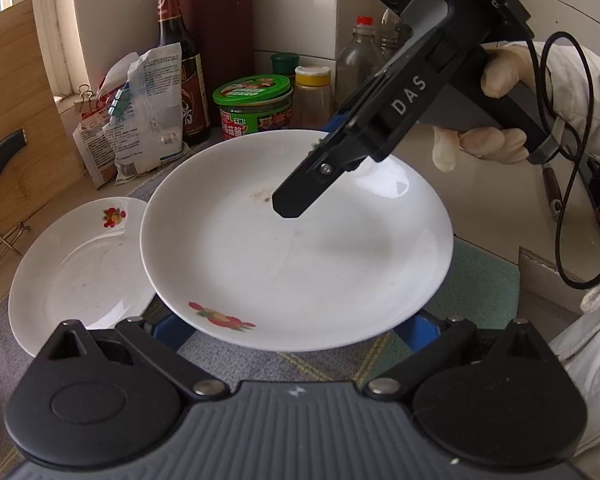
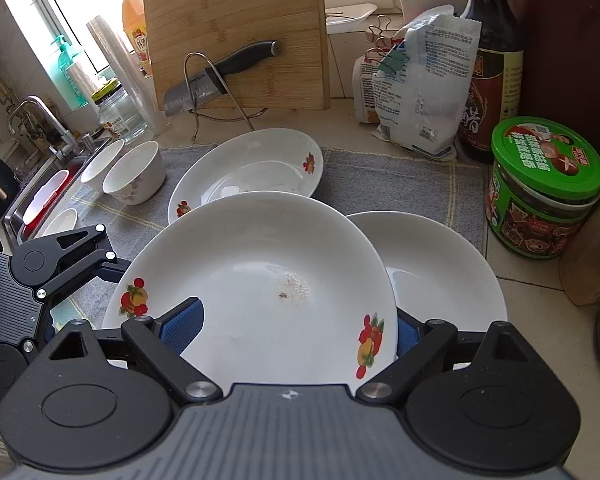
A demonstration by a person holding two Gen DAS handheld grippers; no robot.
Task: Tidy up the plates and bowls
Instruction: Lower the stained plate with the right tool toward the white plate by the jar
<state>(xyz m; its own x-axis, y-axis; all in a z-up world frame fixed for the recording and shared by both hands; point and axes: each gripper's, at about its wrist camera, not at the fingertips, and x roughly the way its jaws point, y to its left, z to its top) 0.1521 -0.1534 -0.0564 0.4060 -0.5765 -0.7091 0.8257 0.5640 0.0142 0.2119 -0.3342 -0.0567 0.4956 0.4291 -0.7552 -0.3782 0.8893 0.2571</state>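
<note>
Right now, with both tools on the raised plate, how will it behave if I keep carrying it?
The plate looks like glazed ceramic, so probably stiff, fragile and slippery. Only the edges sit between the blue pads, so it may tilt or slide. Another plate lies below, so a drop could chip both.

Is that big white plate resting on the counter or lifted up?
Lifted: the plate sits between both jaws, above the plain plate and the cloth.

A pale stone worktop runs beneath white tiled walls, partly covered by a grey checked cloth mat. Daylight comes through a bright window above a steel sink with a chrome tap.
</note>
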